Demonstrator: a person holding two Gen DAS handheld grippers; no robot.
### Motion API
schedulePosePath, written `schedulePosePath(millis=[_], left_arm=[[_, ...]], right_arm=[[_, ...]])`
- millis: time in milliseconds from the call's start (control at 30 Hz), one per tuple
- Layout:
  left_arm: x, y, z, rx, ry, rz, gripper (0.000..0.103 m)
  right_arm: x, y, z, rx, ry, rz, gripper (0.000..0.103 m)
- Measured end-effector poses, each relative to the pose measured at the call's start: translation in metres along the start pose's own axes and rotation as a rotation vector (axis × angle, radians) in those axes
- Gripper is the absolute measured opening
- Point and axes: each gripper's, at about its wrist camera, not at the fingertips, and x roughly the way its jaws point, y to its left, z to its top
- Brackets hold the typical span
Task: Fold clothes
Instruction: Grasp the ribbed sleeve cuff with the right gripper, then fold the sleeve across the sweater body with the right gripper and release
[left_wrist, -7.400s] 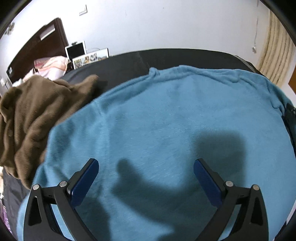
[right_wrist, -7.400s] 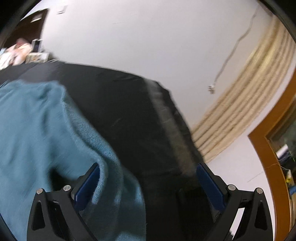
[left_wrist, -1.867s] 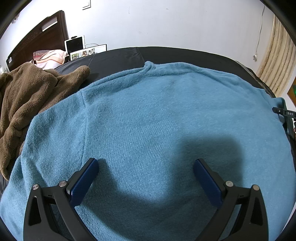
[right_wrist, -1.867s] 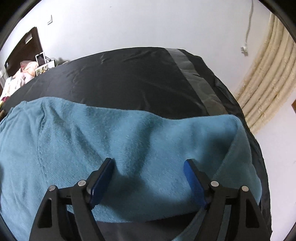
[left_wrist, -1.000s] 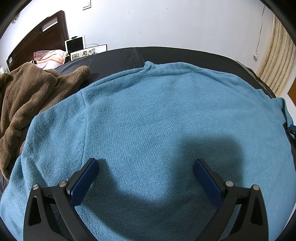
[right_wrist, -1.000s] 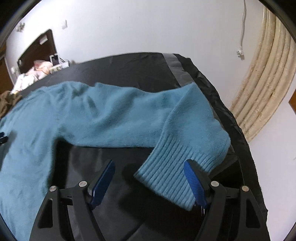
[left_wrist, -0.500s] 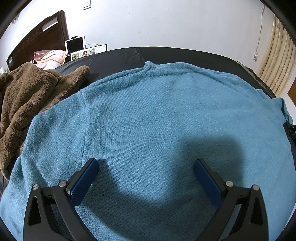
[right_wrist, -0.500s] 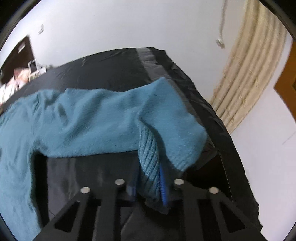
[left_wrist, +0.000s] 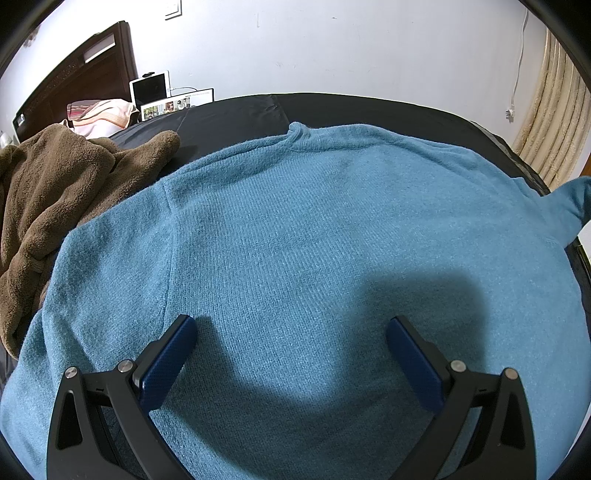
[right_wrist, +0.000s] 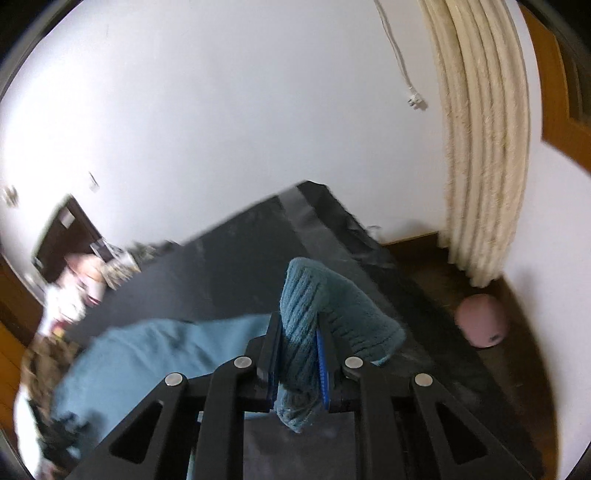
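A blue sweater (left_wrist: 303, 240) lies spread flat on a bed with a black cover (left_wrist: 240, 114), its collar toward the far wall and its body filling most of the left wrist view. The left gripper (left_wrist: 291, 354) hangs over the lower middle of the sweater with its jaws wide apart and nothing between them; its shadow falls on the knit below. The right gripper (right_wrist: 299, 354) is clamped on the ribbed cuff of the sleeve (right_wrist: 306, 306), the jaws having just closed on it, and the cuff stands raised above the cover while the rest of the sleeve trails down to the left toward the body of the garment. In the left wrist view that raised sleeve end shows as a blue point at the right edge. A crumpled brown fleece garment (left_wrist: 62, 199) lies against the left shoulder and sleeve of the sweater, its edge touching or overlapping the blue knit. Behind it are a dark wooden headboard (left_wrist: 85, 77), a pink striped cloth (left_wrist: 99, 114), a white tablet (left_wrist: 151, 88) and a strip of photographs (left_wrist: 177, 105). On the right side a cream curtain (right_wrist: 480, 147) hangs to a dark wood floor, where a pink rounded object (right_wrist: 480, 321) sits just beside the bed.
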Motion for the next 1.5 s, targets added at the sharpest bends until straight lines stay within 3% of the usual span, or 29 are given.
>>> schedulePosePath(millis=[233,433,833,1100,1200,1233,1267,1500], left_arm=[[0.000,0.000,0.000,-0.001,0.000,0.000,0.103],[0.000,0.000,0.000,-0.002,-0.001,-0.003,0.103],[-0.001,0.000,0.000,-0.007,-0.004,-0.010,0.103],[-0.001,0.001,-0.001,-0.012,-0.005,-0.014,0.103],[-0.001,0.001,-0.001,-0.012,-0.005,-0.015,0.103],[-0.001,0.001,-0.001,-0.012,-0.005,-0.015,0.103],[-0.001,0.001,-0.001,-0.012,-0.005,-0.015,0.103],[-0.002,0.002,-0.001,-0.017,-0.008,-0.022,0.103]], right_arm=[[-0.002,0.035,-0.005,0.057,0.034,0.231,0.017],[0.001,0.098,-0.013,0.020,0.080,0.420,0.017],[0.041,0.231,-0.059,-0.102,0.245,0.671,0.017],[0.093,0.272,-0.108,-0.194,0.382,0.635,0.020],[0.109,0.269,-0.119,-0.217,0.402,0.590,0.041],[0.112,0.267,-0.120,-0.217,0.394,0.576,0.061],[0.114,0.265,-0.121,-0.213,0.386,0.572,0.069],[0.114,0.244,-0.112,-0.130,0.316,0.575,0.070]])
